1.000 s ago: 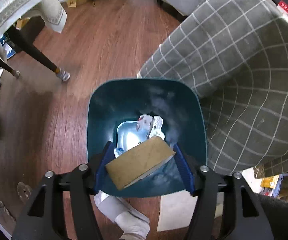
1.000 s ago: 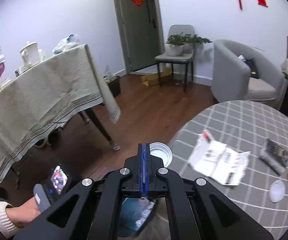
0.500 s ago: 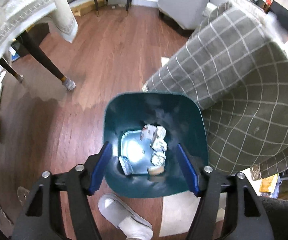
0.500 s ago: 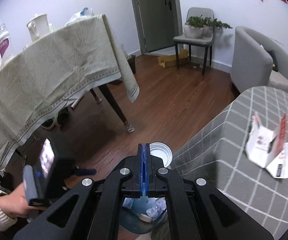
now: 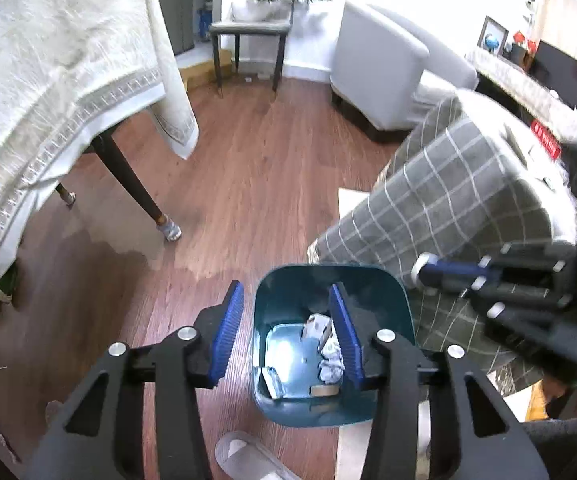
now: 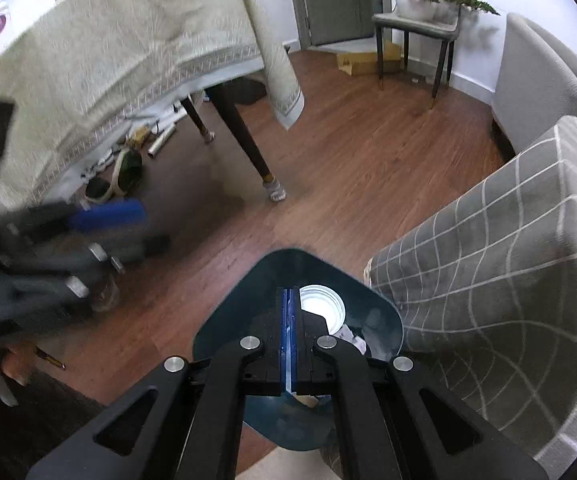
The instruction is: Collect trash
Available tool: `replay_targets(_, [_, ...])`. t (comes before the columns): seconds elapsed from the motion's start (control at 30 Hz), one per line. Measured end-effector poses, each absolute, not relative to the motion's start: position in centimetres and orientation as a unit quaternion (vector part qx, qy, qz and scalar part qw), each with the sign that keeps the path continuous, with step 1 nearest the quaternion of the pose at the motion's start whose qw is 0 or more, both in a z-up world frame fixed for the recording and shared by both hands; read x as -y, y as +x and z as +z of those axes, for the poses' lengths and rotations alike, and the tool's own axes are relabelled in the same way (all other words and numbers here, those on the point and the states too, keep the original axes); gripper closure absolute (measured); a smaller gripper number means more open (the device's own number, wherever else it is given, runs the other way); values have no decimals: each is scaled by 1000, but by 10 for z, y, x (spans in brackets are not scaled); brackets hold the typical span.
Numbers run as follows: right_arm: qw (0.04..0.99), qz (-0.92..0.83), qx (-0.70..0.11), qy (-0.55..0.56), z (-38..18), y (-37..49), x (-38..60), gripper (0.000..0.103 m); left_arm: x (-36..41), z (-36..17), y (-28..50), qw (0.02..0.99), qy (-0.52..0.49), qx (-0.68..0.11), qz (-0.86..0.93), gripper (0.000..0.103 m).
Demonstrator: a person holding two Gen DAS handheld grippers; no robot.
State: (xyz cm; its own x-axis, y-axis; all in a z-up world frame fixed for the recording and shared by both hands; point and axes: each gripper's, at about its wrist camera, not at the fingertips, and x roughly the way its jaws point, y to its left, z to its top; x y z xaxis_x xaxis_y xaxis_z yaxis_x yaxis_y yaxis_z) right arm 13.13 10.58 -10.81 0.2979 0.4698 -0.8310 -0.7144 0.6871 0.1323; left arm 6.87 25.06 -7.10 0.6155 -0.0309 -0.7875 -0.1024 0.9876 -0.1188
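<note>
My right hand-held gripper stayed clamped on a light, crushable foil cup by its rim over the bin; my left hand-held gripper, empty, had just been closing.

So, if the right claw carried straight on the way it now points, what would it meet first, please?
Probably the teal bin: the shut right claw, gripping a white paper cup by its rim, points down into the opening, towards the crumpled trash inside. Depth is unclear.
</note>
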Motion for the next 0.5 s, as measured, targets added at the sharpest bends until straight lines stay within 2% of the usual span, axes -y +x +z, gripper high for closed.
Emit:
replay_targets(0.13, [781, 375, -481, -137, -127, 129, -108, 102, -252, -59, 66, 904, -81, -420, 19, 60])
replay_targets(0.5, [739, 369, -537, -174, -184, 118, -113, 102, -248, -26, 60, 922, -88, -377, 7, 60])
